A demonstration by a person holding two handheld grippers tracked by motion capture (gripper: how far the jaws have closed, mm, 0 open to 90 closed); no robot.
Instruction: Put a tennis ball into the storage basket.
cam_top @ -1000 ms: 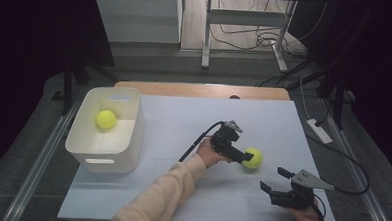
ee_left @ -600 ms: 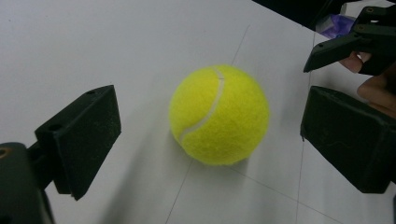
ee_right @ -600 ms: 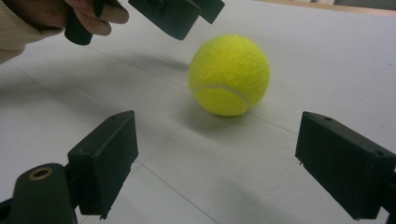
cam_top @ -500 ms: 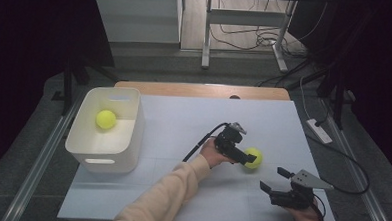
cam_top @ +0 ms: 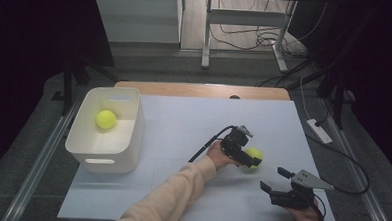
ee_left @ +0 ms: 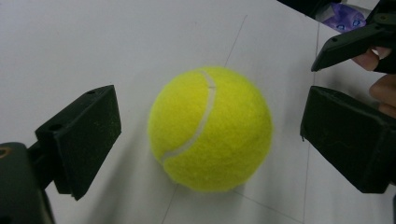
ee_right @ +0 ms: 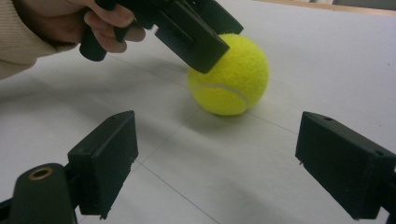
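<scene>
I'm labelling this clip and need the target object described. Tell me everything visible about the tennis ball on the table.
The tennis ball is bright yellow-green and fuzzy like felt, with a curved white seam across it. It looks whole and round. It rests on the white table, right of its middle, casting a soft shadow. The left gripper has its black jaws open on either side of it, with gaps showing, so only the table touches it.

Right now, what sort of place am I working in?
Probably a lab or test bench rather than a home: a white-topped table on a grey floor with dark curtains at the sides, loose cables and a power strip beside it, and metal stand legs behind. A white bin sits at the table's left.
</scene>
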